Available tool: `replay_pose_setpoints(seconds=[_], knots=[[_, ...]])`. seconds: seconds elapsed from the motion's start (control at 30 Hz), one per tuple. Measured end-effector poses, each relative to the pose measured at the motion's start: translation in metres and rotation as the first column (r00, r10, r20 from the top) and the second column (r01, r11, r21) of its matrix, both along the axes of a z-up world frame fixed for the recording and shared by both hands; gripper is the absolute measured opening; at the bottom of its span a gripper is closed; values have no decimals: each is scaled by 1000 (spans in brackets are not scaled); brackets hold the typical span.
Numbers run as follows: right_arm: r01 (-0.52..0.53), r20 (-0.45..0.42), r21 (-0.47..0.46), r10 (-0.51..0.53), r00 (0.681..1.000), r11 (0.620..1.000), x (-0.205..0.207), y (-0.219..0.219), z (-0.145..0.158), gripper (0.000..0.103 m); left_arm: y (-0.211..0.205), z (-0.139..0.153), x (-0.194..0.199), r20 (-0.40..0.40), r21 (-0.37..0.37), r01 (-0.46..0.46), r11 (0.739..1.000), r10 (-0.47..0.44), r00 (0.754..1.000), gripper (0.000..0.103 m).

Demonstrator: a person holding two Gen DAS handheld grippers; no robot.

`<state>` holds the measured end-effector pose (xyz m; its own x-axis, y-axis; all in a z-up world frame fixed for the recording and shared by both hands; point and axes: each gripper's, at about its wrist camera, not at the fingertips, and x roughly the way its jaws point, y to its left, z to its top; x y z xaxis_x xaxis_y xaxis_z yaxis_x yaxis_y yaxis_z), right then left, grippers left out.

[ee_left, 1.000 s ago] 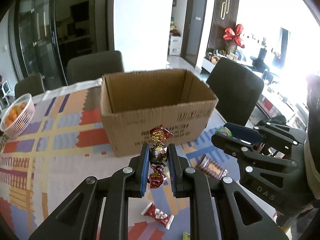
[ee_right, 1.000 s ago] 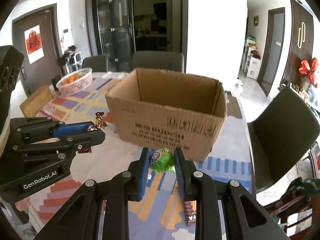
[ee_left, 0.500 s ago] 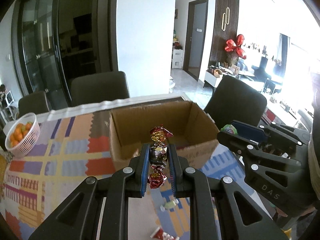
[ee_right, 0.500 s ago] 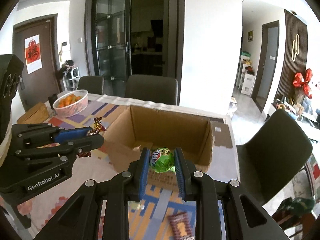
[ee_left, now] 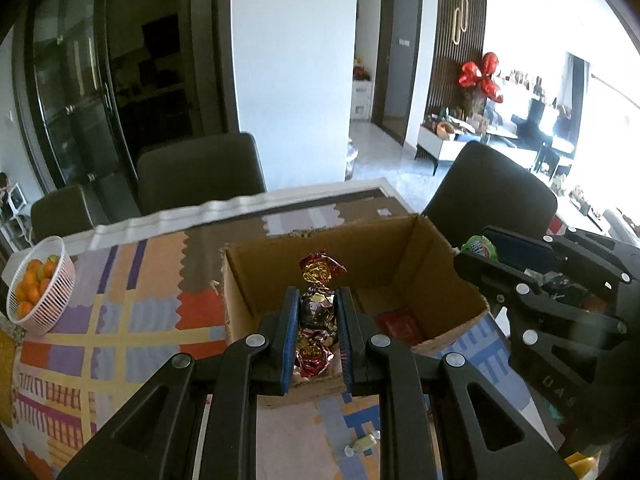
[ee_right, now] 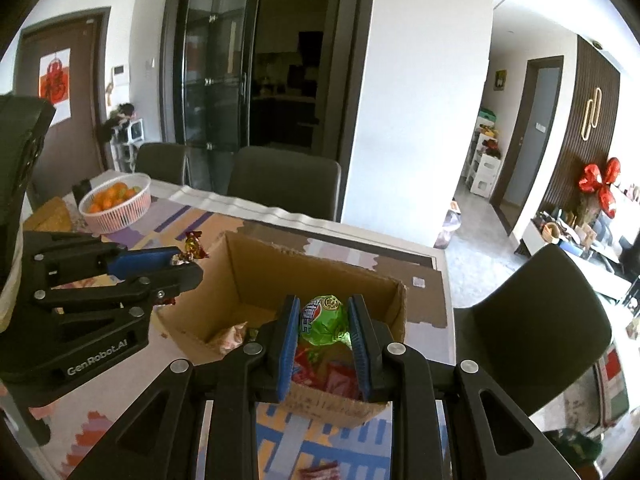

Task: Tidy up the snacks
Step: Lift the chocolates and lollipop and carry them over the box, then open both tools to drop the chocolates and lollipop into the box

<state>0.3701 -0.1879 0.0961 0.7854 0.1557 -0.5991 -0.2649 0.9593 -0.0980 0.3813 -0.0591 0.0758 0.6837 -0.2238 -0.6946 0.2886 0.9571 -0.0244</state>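
An open cardboard box (ee_left: 440, 256) stands on the patterned table; it also shows in the right wrist view (ee_right: 248, 276). My left gripper (ee_left: 317, 312) is shut on a red-and-gold foil candy (ee_left: 318, 308) and holds it above the box's near edge. My right gripper (ee_right: 324, 320) is shut on a green snack packet (ee_right: 325, 320) over the box's near side. Red snack packets (ee_left: 398, 324) lie inside the box. Each gripper shows in the other's view, the right (ee_left: 476, 254) and the left (ee_right: 188, 264).
A white basket of oranges (ee_left: 38, 288) sits at the table's left end. A small pale candy (ee_left: 362, 446) lies on the table near me. Dark chairs (ee_left: 200, 176) stand at the far side and at the right (ee_right: 532, 312).
Both grippers have risen and moved forward over the box with their snacks. I now look down into the box.
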Motion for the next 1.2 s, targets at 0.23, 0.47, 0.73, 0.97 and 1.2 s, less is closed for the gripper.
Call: replay_pose_setpoints(seconds=[0.23, 0.47, 0.73, 0.97, 1.2], knots=[[14, -46, -23, -15, 999, 1000, 26, 6, -17, 26, -6, -11, 23, -38, 29, -12, 999, 14, 999, 22], [46, -75, -23, -47, 996, 999, 35, 1, -28, 50, -1, -15, 14, -19, 64, -46, 997, 47, 999, 44], [52, -46, -13, -52, 998, 999, 5, -7, -25, 56, 2, -6, -25, 38, 72, -36, 997, 33, 999, 48], [63, -34, 8, -63, 997, 998, -25, -18, -19, 56, -2, 2, -59, 70, 85, -6, 996, 0, 998, 49], [53, -27, 8, -53, 998, 999, -55, -24, -17, 56, -14, -6, -87, 66, 131, 37, 991, -46, 997, 49]])
